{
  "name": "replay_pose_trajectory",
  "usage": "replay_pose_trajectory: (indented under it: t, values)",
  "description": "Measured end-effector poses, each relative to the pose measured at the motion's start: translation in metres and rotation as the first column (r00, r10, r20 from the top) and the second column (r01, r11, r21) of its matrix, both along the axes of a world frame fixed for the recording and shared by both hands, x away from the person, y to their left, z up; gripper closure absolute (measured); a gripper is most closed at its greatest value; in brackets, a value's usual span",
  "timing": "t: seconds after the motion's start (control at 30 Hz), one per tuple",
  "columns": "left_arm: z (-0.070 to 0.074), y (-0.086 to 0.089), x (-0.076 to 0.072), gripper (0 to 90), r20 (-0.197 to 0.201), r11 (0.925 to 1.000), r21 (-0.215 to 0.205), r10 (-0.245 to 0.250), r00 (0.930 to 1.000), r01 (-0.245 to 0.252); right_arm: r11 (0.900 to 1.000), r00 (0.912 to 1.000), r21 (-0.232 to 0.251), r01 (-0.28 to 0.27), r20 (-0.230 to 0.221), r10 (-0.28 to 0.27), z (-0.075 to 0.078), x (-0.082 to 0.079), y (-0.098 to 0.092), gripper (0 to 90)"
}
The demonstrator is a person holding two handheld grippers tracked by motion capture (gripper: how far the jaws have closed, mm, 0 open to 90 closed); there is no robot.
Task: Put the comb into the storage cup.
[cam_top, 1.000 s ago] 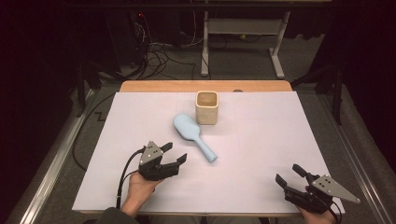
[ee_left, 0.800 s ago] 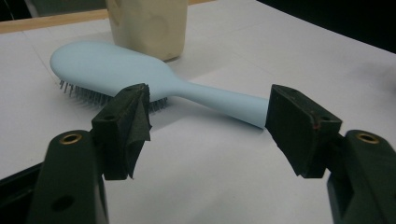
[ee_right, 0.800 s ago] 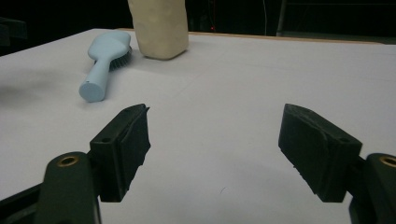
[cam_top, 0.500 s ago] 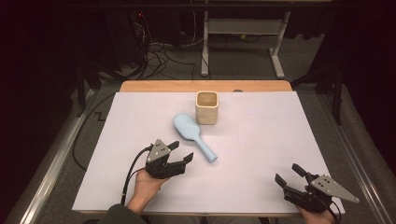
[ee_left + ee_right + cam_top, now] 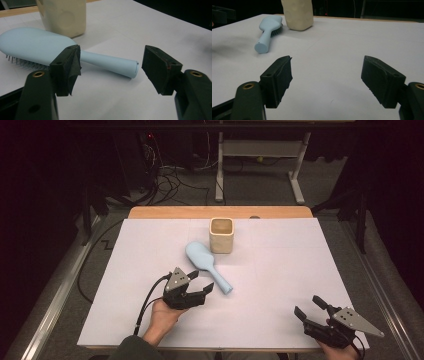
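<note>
Pale blue plastic, the hairbrush [image 5: 206, 265] lies bristles-down near the middle of the desk [image 5: 280, 270], its head just beside the cream cup [image 5: 221, 235] toward the far edge. The left gripper [image 5: 200, 284] hovers at the handle's end, jaws spread wide and holding nothing, so the grasp is not yet made. The right gripper [image 5: 310, 306] waits near the near right corner, equally open and empty. Whether brush and cup touch is unclear.
</note>
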State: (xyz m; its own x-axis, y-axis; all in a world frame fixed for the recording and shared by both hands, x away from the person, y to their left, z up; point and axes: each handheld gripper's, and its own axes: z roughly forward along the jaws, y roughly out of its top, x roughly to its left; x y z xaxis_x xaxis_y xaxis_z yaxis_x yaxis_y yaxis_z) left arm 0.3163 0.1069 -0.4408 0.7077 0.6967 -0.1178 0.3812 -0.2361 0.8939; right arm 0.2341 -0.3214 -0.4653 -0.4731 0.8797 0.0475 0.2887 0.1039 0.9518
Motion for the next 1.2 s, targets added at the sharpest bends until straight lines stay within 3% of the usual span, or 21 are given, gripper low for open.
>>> replay_pose_trajectory:
  t: [0.8, 1.2]
  values:
    - [0.008, -0.031, 0.013, 32.1, -0.007, 0.9993, 0.0, -0.036, 0.9993, 0.036, 1.0, 1.0, 0.006, -0.006, -0.002, 0.006, 0.0, -0.001, 0.0, 25.0]
    - [0.014, -0.054, 0.021, 34.8, -0.055, 0.9976, 0.041, -0.053, 0.9971, 0.055, 1.0, 1.0, 0.009, -0.006, -0.003, 0.006, 0.0, -0.002, -0.001, 25.6]
